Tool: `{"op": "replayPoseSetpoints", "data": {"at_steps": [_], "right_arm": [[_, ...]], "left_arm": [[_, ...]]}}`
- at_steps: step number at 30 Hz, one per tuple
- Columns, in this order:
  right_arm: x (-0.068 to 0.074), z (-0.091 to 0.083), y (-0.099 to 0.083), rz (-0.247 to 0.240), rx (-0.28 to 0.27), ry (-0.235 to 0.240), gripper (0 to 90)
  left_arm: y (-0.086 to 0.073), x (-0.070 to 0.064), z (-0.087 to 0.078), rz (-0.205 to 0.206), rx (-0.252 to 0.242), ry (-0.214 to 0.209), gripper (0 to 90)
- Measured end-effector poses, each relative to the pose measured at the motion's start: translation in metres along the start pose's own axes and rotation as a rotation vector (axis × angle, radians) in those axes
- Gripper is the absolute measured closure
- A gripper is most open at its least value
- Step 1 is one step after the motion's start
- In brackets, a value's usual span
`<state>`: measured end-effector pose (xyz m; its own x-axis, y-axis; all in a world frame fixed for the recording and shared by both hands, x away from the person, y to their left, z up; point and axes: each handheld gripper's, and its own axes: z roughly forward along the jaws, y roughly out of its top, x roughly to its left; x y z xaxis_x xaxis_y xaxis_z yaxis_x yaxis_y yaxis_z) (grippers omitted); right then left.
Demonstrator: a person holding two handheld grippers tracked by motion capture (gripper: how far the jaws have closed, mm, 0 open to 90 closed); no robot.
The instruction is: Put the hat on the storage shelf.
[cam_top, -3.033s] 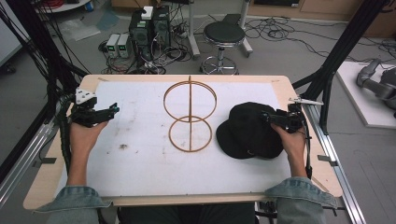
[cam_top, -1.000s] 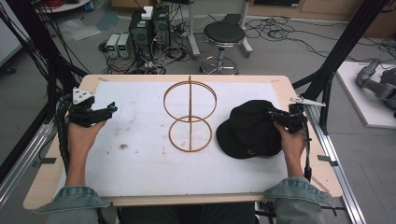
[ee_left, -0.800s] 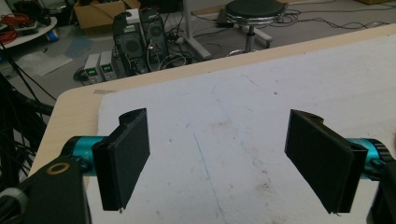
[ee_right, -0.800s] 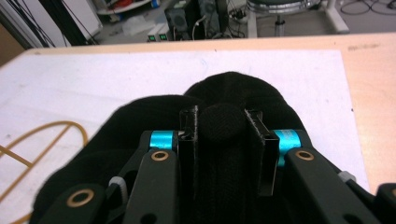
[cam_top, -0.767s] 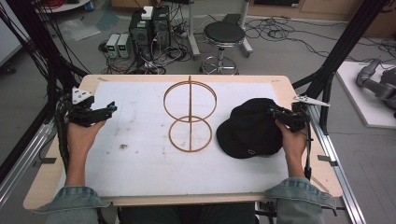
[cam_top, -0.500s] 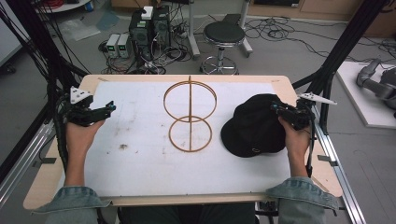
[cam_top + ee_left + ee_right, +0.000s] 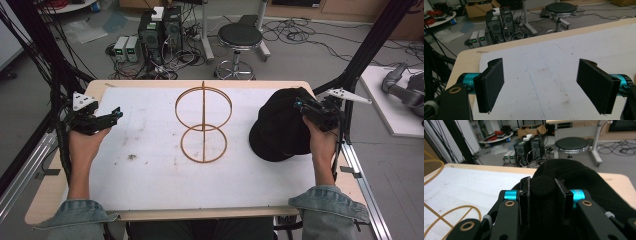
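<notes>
White-topped table first, wooden double-ring stand upright mid-table. Far right, the black hat is tipped up, a fold pinched in the right gripper. Left gripper at the left edge, jaws spread wide, holding nothing.

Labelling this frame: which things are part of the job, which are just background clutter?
In play:
- black cap, pinched in the right hand-held gripper
- wooden two-ring stand
- left hand-held gripper, open over the white mat

Lying about:
- stool
- computer towers
- floor cables
</notes>
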<state>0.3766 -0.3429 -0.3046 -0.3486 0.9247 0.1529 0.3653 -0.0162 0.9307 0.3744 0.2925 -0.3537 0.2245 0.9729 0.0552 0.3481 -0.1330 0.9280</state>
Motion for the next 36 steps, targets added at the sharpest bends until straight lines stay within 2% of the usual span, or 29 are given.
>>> {"op": "replayPoseSetpoints", "data": {"at_steps": [14, 29, 36], "right_arm": [[0.009, -0.016, 0.025, -0.044, -0.051, -0.015, 70.5], [0.024, -0.035, 0.060, -0.068, -0.113, 0.010, 70.4], [0.032, -0.046, 0.077, -0.078, -0.150, 0.038, 70.4]], "left_arm": [[0.000, 0.000, 0.001, -0.002, 0.000, -0.001, 22.3], [0.000, 0.001, -0.001, -0.006, -0.003, 0.001, 22.2], [0.001, 0.002, -0.001, -0.005, -0.004, 0.000, 22.3]]}}
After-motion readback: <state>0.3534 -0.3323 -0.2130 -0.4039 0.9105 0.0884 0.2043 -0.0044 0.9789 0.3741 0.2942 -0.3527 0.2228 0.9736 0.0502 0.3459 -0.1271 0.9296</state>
